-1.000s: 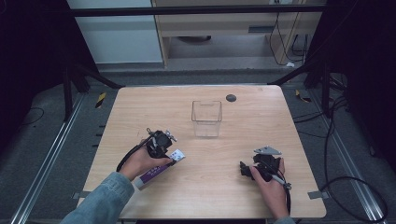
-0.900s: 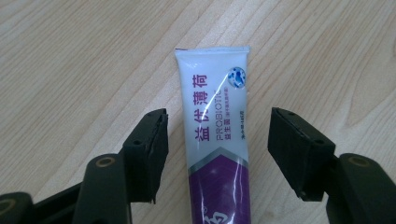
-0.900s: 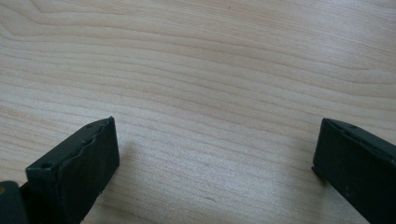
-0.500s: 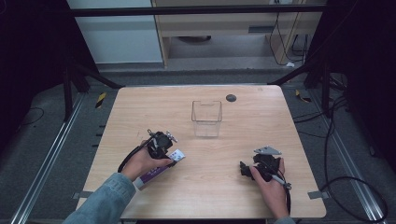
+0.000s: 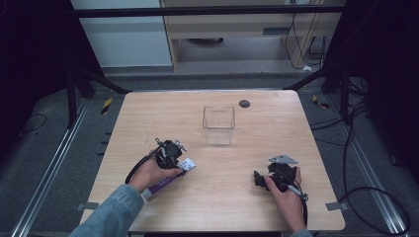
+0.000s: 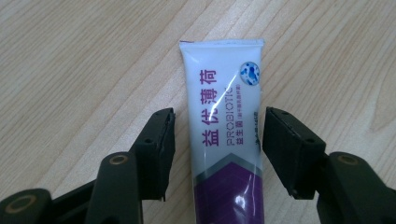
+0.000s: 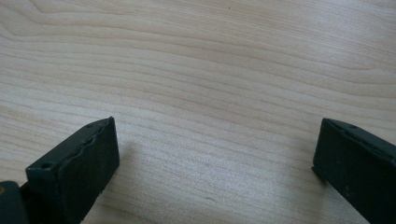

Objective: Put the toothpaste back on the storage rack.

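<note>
We have the left gripper (image 6: 217, 140) straddling the toothpaste tube (image 6: 227, 135) flat on the wooden table (image 5: 247, 197), jaws apart. We should close squarely across its width. The right gripper (image 7: 215, 163) hangs wide open over bare wood.

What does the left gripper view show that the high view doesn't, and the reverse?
Left gripper view alone: the print on the white and purple tube, "PROBIOTIC" and Chinese characters, and a gap between the tube and each of the left gripper's fingers. High view alone: the clear container, a dark disc, and the right gripper. Both: tube, left gripper, wooden table.
</note>
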Tool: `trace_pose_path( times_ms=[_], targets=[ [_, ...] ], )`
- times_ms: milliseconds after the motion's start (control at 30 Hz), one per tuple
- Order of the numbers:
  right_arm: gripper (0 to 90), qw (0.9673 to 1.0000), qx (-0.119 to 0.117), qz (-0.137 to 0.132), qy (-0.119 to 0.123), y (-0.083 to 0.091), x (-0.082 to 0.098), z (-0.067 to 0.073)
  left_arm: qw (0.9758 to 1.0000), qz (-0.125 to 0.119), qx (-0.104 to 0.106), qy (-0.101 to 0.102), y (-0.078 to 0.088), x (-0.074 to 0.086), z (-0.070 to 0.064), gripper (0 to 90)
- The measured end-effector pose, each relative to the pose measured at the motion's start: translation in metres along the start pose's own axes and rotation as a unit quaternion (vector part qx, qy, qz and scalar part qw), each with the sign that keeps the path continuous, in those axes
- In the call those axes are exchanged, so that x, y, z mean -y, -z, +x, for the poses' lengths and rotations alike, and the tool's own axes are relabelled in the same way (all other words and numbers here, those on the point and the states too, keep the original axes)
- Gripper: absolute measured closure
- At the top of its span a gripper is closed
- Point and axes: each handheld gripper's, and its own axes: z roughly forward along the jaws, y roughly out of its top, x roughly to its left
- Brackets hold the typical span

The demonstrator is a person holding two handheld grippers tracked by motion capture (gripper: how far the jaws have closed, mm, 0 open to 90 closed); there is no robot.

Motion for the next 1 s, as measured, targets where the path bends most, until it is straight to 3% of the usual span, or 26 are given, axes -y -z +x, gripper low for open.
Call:
trace_pose_path(
  times_ms=[867, 1000],
  targets=[
    [0.4, 1.0, 0.0, 0.0, 0.0, 0.0, 0.0, 0.0, 0.9998, 0.02, 0.002, -0.006, -0.0008, 0.0042, -0.0014, 47.0],
    [0.5, 1.0, 0.0, 0.0, 0.0, 0.0, 0.0, 0.0, 0.9997, 0.018, -0.006, -0.013, -0.0003, 0.0051, -0.0042, 52.1]
  ],
)
